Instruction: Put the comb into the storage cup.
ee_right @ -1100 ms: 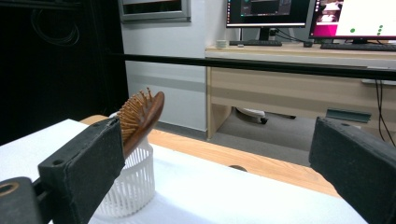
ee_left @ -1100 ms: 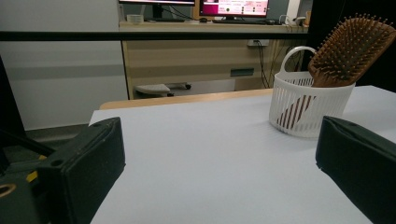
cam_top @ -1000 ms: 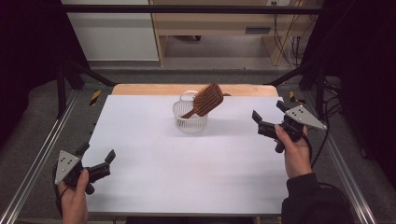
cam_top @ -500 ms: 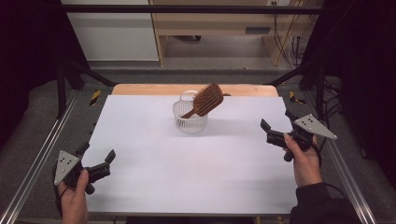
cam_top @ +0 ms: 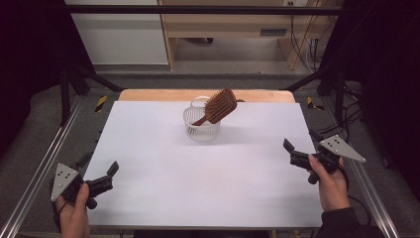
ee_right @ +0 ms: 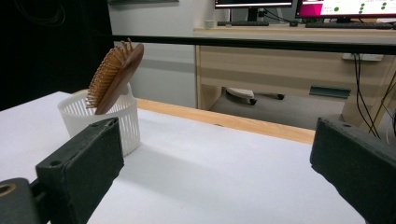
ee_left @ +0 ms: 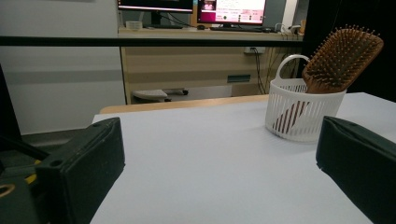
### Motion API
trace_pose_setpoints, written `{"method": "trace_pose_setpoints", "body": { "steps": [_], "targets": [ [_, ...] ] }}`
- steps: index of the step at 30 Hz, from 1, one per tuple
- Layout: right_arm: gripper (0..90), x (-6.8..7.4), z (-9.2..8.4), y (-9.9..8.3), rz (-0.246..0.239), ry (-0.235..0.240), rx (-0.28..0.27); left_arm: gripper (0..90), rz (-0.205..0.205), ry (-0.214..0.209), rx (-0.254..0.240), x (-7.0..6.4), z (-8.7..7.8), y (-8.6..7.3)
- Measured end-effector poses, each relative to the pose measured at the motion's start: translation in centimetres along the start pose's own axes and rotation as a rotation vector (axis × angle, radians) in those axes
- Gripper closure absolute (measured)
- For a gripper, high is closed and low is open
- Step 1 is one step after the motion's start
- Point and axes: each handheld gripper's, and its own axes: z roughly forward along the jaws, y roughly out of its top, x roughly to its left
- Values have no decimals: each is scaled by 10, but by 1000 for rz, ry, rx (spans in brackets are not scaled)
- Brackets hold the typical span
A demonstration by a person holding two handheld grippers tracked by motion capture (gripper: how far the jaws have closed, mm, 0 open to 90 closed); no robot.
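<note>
A brown wooden paddle hairbrush (cam_top: 218, 105) stands handle-down, tilted, in a white slotted plastic basket (cam_top: 201, 125) mid-table; both the left gripper (cam_top: 101, 177) and right gripper (cam_top: 299, 151) rest wide open and empty at the near corners; best kept clear.

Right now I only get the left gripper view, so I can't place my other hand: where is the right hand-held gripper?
Observer: The right hand-held gripper sits at the table's right edge, jaws open, nothing in it.
Operator: Does the brush lean toward it?
Observer: Yes, the hairbrush head tips out over the basket rim toward the right.
Operator: And my left one?
Observer: The left hand-held gripper is at the near-left corner, open.
</note>
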Motion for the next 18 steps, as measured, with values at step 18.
{"method": "trace_pose_setpoints", "body": {
  "steps": [18],
  "targets": [
    [32, 5, -6, -37, -27, 22, 55, 13, 17, -26, -10, -5, 2, 0]
  ]
}}
